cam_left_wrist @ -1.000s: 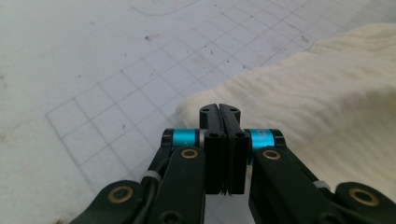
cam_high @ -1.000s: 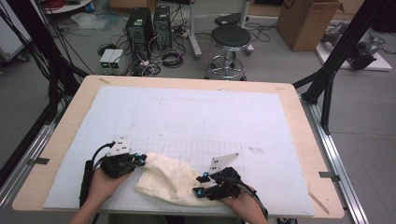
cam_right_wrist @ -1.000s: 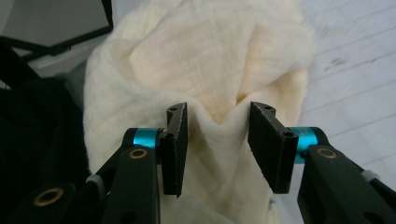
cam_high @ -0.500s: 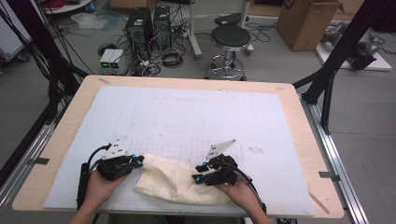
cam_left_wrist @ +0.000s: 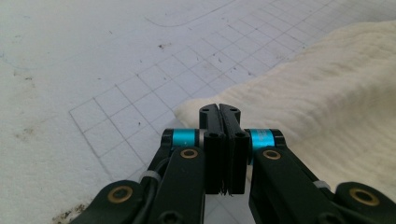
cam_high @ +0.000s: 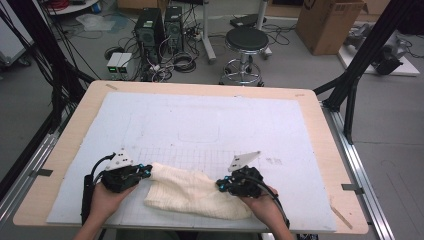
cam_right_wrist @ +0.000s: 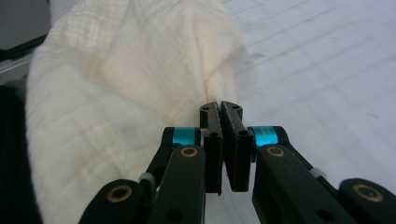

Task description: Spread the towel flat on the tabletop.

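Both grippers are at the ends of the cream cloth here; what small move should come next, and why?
Probably draw the two ends apart to flatten it. The left gripper and right gripper each have jaws closed at an edge of the cloth, which lies bunched between them on the white mat.

Your left gripper (cam_left_wrist: 219, 112) has its jaws pressed together at the edge of the cream cloth (cam_left_wrist: 322, 98), but you cannot tell whether any fabric is pinched between them. The cloth runs off the picture's right edge beyond the jaws. At your right gripper (cam_right_wrist: 220, 109) the cloth is blurred close up and cut off at the top and left edges, and any fabric caught there is hidden too.
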`<state>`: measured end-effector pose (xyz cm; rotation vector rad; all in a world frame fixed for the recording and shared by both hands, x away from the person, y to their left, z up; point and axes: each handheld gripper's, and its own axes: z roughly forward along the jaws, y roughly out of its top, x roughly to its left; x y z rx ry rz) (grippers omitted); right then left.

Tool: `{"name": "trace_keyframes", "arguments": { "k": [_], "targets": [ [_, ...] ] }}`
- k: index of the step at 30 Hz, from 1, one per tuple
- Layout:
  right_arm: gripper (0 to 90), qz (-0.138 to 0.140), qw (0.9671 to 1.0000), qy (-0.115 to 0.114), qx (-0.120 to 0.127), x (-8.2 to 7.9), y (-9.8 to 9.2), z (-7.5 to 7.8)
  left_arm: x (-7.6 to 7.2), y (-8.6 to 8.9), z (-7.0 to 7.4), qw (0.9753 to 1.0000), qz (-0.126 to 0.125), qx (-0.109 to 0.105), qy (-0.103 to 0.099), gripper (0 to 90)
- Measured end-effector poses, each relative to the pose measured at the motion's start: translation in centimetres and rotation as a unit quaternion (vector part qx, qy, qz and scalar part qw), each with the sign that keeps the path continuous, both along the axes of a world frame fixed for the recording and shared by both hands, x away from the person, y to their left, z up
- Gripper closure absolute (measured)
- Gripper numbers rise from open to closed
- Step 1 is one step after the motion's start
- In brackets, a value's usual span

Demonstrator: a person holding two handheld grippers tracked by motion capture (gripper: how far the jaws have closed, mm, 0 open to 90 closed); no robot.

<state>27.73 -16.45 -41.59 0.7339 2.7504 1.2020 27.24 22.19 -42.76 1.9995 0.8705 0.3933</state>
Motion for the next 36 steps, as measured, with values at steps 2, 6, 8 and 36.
{"name": "trace_keyframes", "arguments": {
  "k": [2, 6, 8, 36],
  "targets": [
    [87.4, -0.021, 0.9997, -0.013, 0.008, -0.4, -1.4, 0.6, 0.0, -0.1, 0.0, 1.0, 0.0, -0.008, 0.0, 88.0],
    [87.0, -0.047, 0.9983, -0.033, 0.006, -1.2, -3.3, 1.2, 0.1, -0.2, 0.0, 1.0, 0.004, -0.004, 0.0, 89.0],
    [84.9, -0.039, 0.9989, -0.02, 0.015, -1.7, -3.5, 0.8, 0.2, -0.2, -0.1, 1.0, 0.0, -0.006, 0.004, 89.0],
    [57.7, -0.02, 0.9972, 0.058, 0.043, -0.8, -3.7, -1.1, 2.6, -4.5, -1.3, 0.9974, -0.032, 0.035, 0.054, 86.6]
  ]
}}
